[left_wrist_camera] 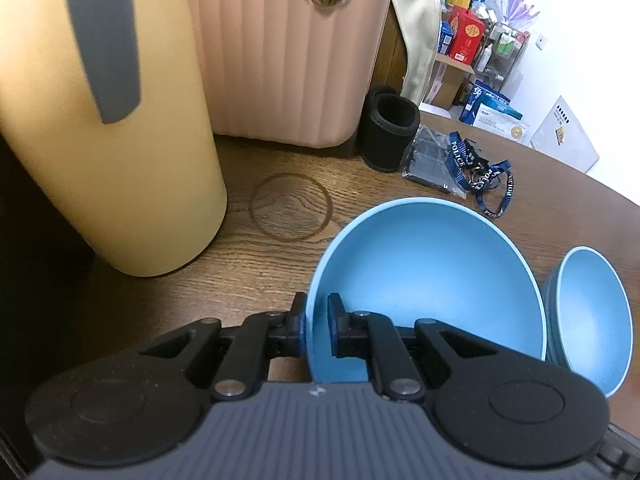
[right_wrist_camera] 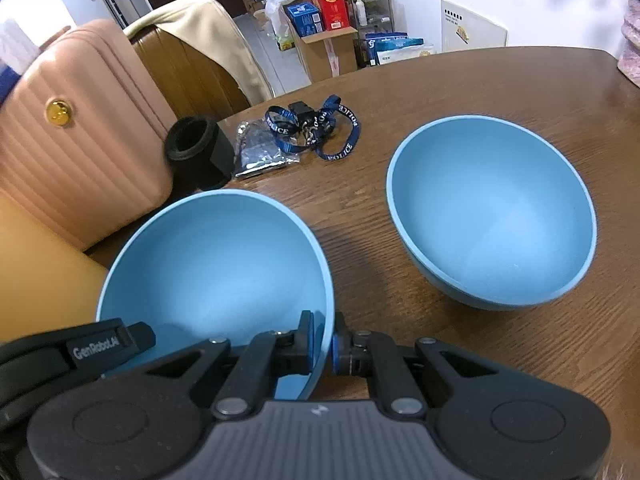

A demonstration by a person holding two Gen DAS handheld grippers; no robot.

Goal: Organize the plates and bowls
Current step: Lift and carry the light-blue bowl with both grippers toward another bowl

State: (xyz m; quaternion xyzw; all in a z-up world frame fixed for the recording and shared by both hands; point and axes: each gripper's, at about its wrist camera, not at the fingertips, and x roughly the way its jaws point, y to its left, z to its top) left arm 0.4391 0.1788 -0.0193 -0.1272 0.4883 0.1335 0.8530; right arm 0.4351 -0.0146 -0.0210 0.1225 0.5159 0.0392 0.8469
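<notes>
Two light blue bowls are on the brown wooden table. My left gripper is shut on the left rim of the nearer bowl, one pad inside and one outside. My right gripper is shut on the right rim of that same bowl. In the right wrist view, part of the left gripper's body shows at the bowl's near left edge. The second bowl stands upright to the right, apart from both grippers; the left wrist view shows it at the far right.
A tall yellow container and a pink ribbed case stand close on the left. Behind the bowls lie a black foam sleeve, a dark foil packet and a blue lanyard. A chair and boxes stand beyond the table.
</notes>
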